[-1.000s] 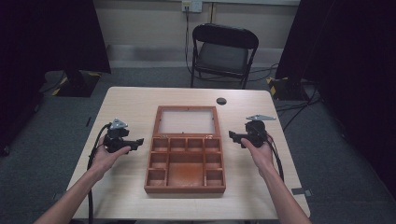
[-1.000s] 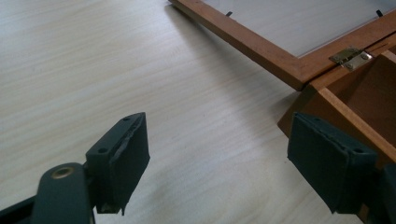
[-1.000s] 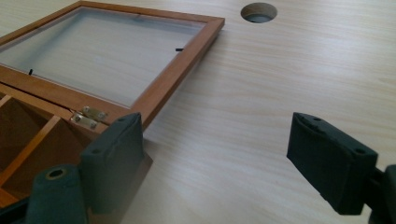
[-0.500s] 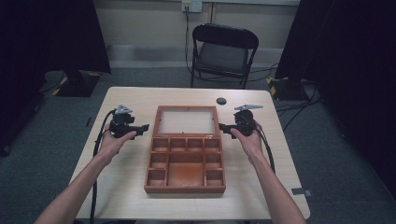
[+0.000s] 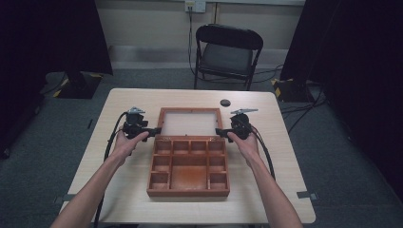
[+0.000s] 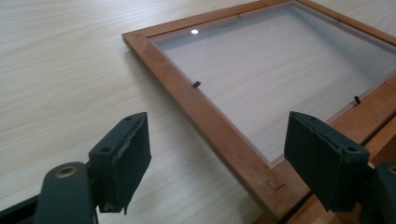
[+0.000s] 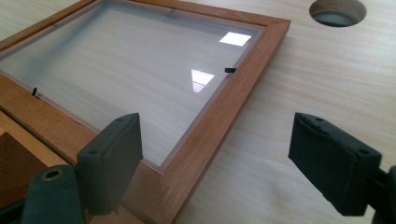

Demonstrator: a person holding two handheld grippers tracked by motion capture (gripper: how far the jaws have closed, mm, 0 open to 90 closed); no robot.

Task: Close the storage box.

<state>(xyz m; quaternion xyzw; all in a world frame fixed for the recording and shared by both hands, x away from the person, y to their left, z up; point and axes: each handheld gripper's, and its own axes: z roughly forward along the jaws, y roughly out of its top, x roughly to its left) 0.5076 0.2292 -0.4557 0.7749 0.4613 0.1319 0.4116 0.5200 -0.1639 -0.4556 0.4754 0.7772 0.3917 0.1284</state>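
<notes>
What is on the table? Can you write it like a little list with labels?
Table: light wooden table
Box: brown wooden box with small compartments, open
Lid: wooden-framed clear lid, lying flat behind the box
Left gripper: fingers open, either side of the lid's left frame edge
Right gripper: fingers open, either side of the lid's right frame edge
Hole: round hole in the tabletop, beyond the lid
Behind table: black folding chair
</notes>
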